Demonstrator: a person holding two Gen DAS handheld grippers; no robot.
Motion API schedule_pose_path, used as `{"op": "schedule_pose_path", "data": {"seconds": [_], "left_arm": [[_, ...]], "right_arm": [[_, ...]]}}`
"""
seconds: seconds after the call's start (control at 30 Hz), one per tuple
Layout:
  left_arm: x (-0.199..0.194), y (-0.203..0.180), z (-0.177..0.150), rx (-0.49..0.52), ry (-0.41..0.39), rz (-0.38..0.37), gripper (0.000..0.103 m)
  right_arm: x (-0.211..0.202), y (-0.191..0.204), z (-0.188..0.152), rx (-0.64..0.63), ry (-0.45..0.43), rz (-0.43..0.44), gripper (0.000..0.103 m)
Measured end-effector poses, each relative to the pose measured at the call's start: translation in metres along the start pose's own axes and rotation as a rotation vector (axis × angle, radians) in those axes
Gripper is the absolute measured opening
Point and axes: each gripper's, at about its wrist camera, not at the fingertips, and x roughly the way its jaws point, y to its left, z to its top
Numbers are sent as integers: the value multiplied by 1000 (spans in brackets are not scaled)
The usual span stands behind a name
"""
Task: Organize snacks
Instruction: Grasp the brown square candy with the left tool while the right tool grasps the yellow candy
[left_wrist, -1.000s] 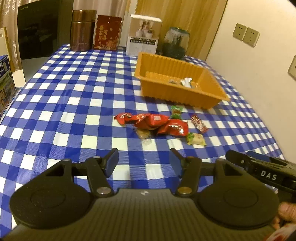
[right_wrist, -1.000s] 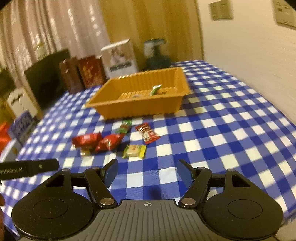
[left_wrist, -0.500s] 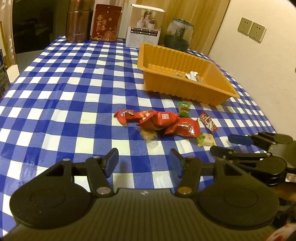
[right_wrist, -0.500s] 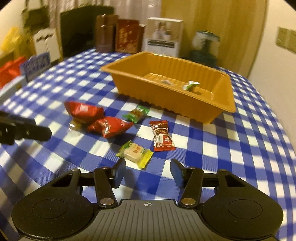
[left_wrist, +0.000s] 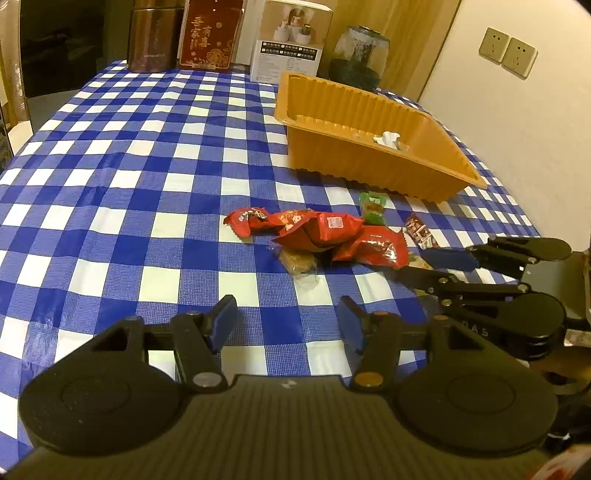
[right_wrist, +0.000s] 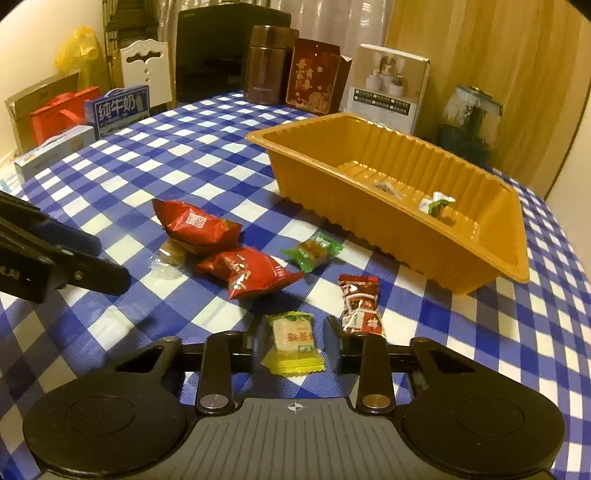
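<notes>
While the left gripper (left_wrist: 288, 325) hangs half-open and empty, the right gripper (right_wrist: 293, 341) has just closed on the yellow-wrapped snack (right_wrist: 292, 341), long axis along the fingers; the orange tray (right_wrist: 476, 266) lies far right.

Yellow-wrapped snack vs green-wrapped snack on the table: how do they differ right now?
1. The yellow-wrapped snack sits between the fingers of the right hand-held gripper, which has just closed on it; the green-wrapped snack lies free.
2. The yellow-wrapped snack lies farther from the orange tray; the green-wrapped snack lies just in front of its wall.

Shared: both are small single packets still outside the tray, on the checked cloth.
</notes>
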Motion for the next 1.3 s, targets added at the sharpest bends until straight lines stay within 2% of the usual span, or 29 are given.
{"op": "schedule_pose_path", "data": {"seconds": [0.13, 0.33, 0.47, 0.77, 0.9, 0.97, 1.23, 1.3], "left_arm": [[5, -3, 2, 19, -1, 1, 57], [14, -13, 9, 59, -20, 12, 55], [26, -20, 14, 79, -27, 28, 46], [48, -27, 19, 98, -64, 93, 38], [49, -28, 19, 120, -70, 114, 30], [47, -28, 18, 127, -68, 119, 26], [25, -22, -1, 132, -53, 114, 24], [18, -22, -8, 139, -46, 107, 21]], "right_arm": [[-6, 5, -4, 54, 8, -8, 23], [-25, -5, -14, 255, -10, -39, 22], [-32, -11, -21, 334, -16, -65, 22], [-35, -15, -24, 370, -32, -77, 22], [-34, -14, -25, 365, -37, -77, 22], [-34, -14, -25, 363, -37, -78, 22], [-39, -8, -27, 357, -37, -80, 22], [-41, -6, -28, 364, -35, -80, 22]]}}
